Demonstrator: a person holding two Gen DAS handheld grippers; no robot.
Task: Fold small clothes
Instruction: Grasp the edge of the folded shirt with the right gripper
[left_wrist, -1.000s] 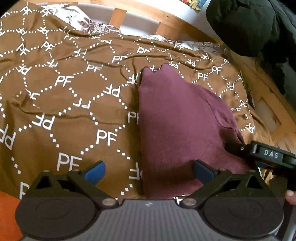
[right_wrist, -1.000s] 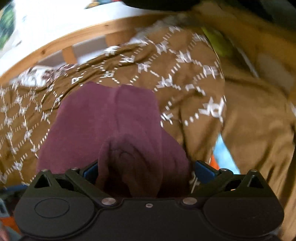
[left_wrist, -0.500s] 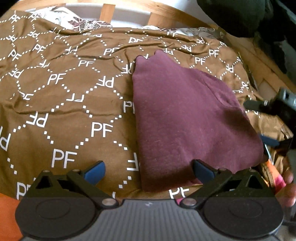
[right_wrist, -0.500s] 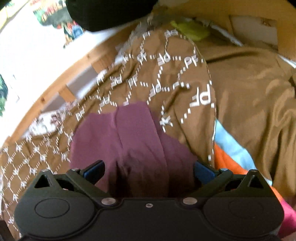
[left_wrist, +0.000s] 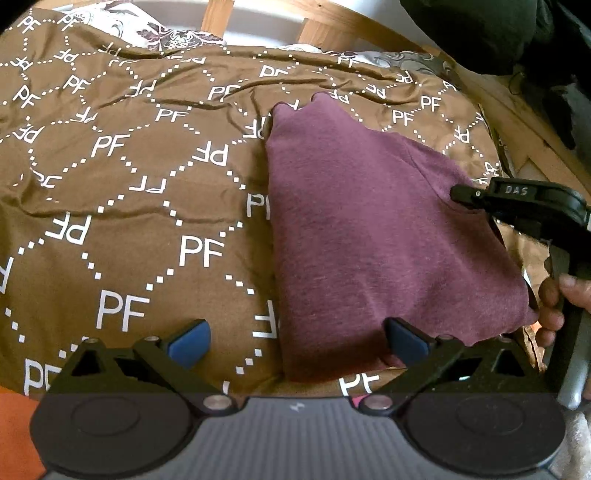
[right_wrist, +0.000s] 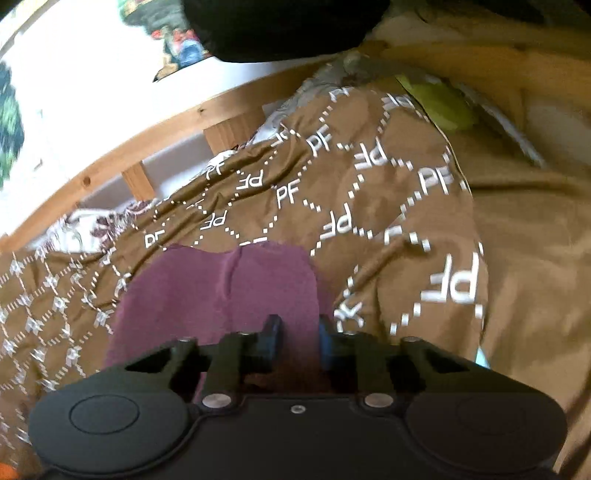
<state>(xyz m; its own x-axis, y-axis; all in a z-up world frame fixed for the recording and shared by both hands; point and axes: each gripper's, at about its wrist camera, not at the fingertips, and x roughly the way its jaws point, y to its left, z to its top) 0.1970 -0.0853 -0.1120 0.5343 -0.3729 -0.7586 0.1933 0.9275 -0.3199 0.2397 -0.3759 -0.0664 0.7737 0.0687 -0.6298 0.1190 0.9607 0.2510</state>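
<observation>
A maroon garment (left_wrist: 369, 229) lies folded on the brown bedspread (left_wrist: 129, 206), narrow end toward the headboard. My left gripper (left_wrist: 297, 345) hovers open over its near edge; the right blue pad (left_wrist: 406, 341) is above the cloth, the left pad (left_wrist: 188, 343) over the bedspread. In the left wrist view my right gripper (left_wrist: 461, 194) reaches in at the garment's right edge, with a hand (left_wrist: 557, 299) on its handle. In the right wrist view the right gripper (right_wrist: 297, 332) has its jaws closing, almost together, with a fold of the garment (right_wrist: 221, 291) pinched between them.
A wooden slatted headboard (left_wrist: 314, 26) runs along the far side, with a patterned pillow (left_wrist: 166, 35) below it. Dark clothing (left_wrist: 480, 33) hangs at the upper right. An orange sheet (left_wrist: 14, 424) shows at the near left corner.
The right gripper's jaws went from wide open to nearly together on the garment's right edge. It moved in from the right. The left gripper stayed open and nearly still.
</observation>
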